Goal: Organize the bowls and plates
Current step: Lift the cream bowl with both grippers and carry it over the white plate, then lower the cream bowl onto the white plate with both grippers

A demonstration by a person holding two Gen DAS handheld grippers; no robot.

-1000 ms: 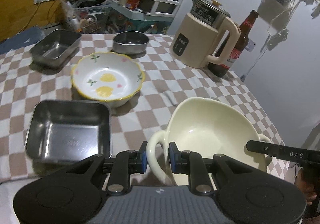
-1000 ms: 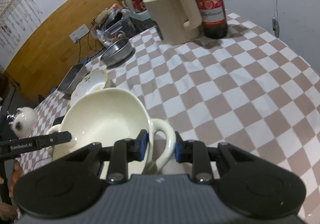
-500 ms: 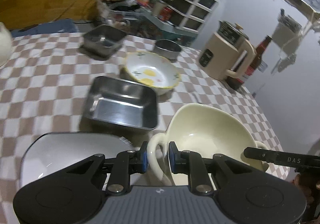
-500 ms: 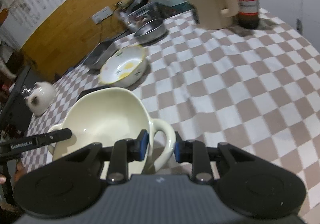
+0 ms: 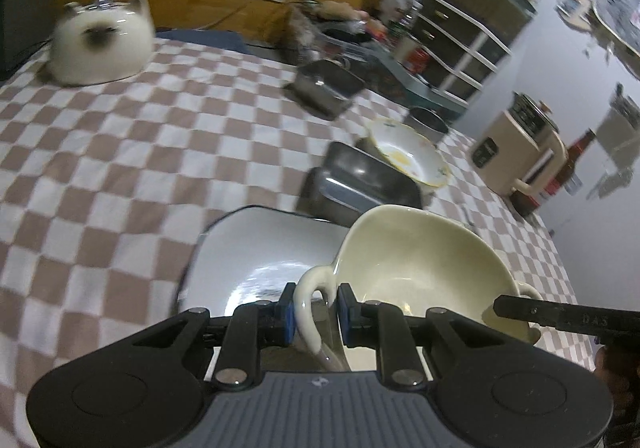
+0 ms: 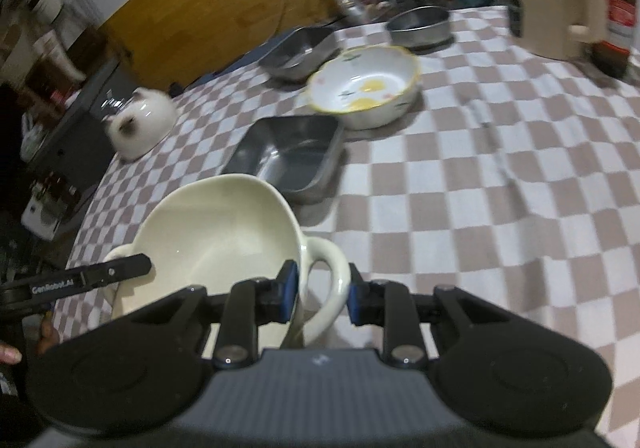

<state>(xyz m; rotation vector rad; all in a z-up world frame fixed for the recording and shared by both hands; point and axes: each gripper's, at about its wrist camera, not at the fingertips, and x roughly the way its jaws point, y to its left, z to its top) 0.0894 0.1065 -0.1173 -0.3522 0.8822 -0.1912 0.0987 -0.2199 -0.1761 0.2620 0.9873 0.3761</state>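
Observation:
A cream two-handled bowl [image 5: 420,268] is held up between both grippers. My left gripper [image 5: 316,318] is shut on its left handle and my right gripper [image 6: 320,294] is shut on its right handle; the bowl also shows in the right wrist view [image 6: 216,232]. It hangs over a white plate [image 5: 260,256] on the checked tablecloth. Beyond lie a square steel tray [image 6: 288,152], a flowered bowl [image 6: 364,88], a second steel tray [image 6: 300,52] and a round steel bowl [image 6: 420,24].
A white cat-shaped teapot [image 5: 100,40] stands at the far left of the table. A beige electric kettle [image 5: 516,152] and a brown beer bottle [image 5: 572,160] stand at the right edge. Cluttered shelves and a wooden wall lie behind the table.
Both grippers have carried the cream bowl left across the table, from beside the kettle to above the white plate. The views have swung left; the teapot has come into sight.

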